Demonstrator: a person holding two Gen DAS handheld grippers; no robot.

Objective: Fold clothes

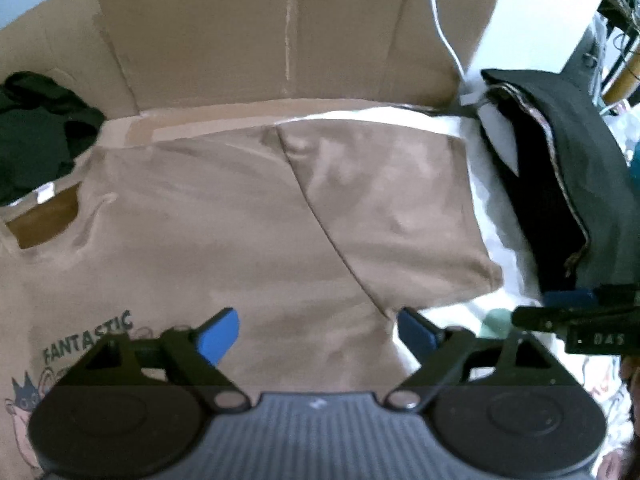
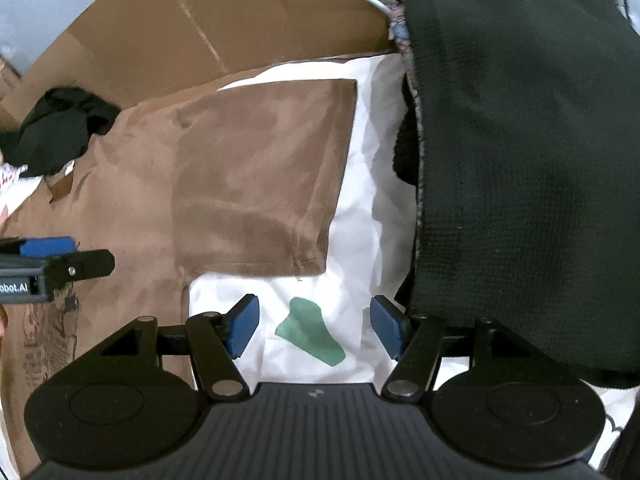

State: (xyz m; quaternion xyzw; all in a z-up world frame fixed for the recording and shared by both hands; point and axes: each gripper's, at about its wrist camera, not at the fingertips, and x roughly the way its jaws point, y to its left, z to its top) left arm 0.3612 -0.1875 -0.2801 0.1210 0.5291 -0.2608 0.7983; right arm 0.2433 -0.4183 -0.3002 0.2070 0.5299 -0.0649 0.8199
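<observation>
A tan T-shirt [image 1: 224, 224] with a "FANTASTIC" print lies flat on white bedding; its right sleeve [image 1: 384, 208] spreads to the right. My left gripper [image 1: 318, 334] is open and empty, just above the shirt's body by the armpit seam. The shirt also shows in the right wrist view [image 2: 132, 208], with the sleeve [image 2: 264, 176] ahead. My right gripper [image 2: 314, 326] is open and empty over the white sheet [image 2: 360, 184], just short of the sleeve hem. Each gripper shows at the edge of the other's view, the right gripper [image 1: 576, 312] and the left gripper [image 2: 56, 260].
A folded black garment [image 2: 528, 152] lies at the right, close to my right gripper's right finger; it also shows in the left wrist view [image 1: 560, 184]. A crumpled black garment [image 1: 36, 132] sits at the far left. A flattened cardboard box [image 1: 256, 36] stands behind. A white cable [image 1: 440, 28] hangs there.
</observation>
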